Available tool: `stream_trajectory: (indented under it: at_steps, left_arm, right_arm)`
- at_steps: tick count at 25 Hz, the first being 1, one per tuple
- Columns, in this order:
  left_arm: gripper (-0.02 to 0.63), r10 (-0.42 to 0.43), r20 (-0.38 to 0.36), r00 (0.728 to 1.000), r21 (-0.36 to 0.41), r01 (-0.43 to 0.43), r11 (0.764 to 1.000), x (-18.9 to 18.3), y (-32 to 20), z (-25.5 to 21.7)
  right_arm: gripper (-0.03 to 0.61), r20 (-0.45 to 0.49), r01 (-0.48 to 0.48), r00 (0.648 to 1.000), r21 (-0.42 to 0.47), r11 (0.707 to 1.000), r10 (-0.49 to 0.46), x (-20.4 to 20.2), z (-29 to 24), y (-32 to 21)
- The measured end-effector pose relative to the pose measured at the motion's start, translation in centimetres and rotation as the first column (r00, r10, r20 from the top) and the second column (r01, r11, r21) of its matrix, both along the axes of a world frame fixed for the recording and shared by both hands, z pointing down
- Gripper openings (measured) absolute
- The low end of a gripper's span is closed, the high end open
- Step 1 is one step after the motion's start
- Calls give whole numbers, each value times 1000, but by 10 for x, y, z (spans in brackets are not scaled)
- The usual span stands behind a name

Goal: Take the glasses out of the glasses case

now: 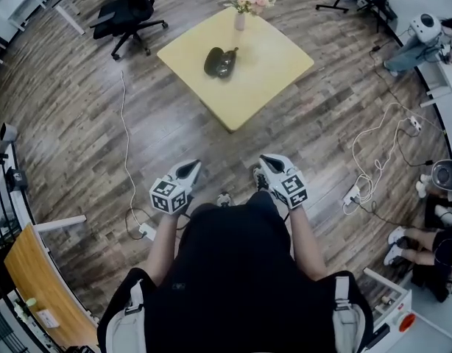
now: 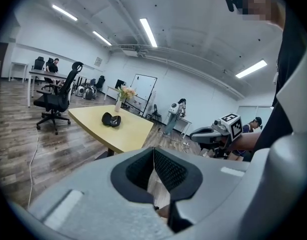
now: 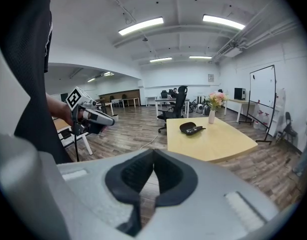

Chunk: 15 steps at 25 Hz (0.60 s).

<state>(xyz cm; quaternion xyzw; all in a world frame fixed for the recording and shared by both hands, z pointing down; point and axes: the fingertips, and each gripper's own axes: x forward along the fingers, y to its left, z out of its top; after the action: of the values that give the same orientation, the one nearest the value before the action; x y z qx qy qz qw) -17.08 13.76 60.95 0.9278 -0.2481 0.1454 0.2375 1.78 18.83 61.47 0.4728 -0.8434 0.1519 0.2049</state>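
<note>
I'm holding both grippers low in front of the person's body, over the wood floor (image 1: 101, 123) and well short of the worktop (image 1: 270, 65). The left gripper (image 2: 154, 156) has its jaws pressed together with nothing between them, only floor showing past the tips. The right gripper (image 3: 153, 156) is the same: jaws meeting at the tips and empty.

The glasses case (image 1: 221, 62) lies on the yellow worktop, near the middle and a little toward the far left side, well apart from both grippers. From the head view it sits ahead of and between the two grippers, slightly nearer the left one's line. It is dark and looks as if it lies open in two halves, but I cannot make out the glasses at this range. In the right gripper view the case shows above and right of the jaw tips; in the left gripper view it shows above and to their left.

A vase of pink flowers (image 1: 241, 17) stands near the worktop's far corner, beyond the case. A black office chair (image 1: 130, 13) stands off to the left.
</note>
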Motion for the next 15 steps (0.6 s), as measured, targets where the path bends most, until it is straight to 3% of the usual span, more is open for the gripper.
stream_trajectory:
  at_steps: [15]
  left_arm:
    - [12,-88,21,996,0,88,996,60,-49,-8]
  right_arm:
    - [3,27,68,997,-14,998,-68,70,4,-70]
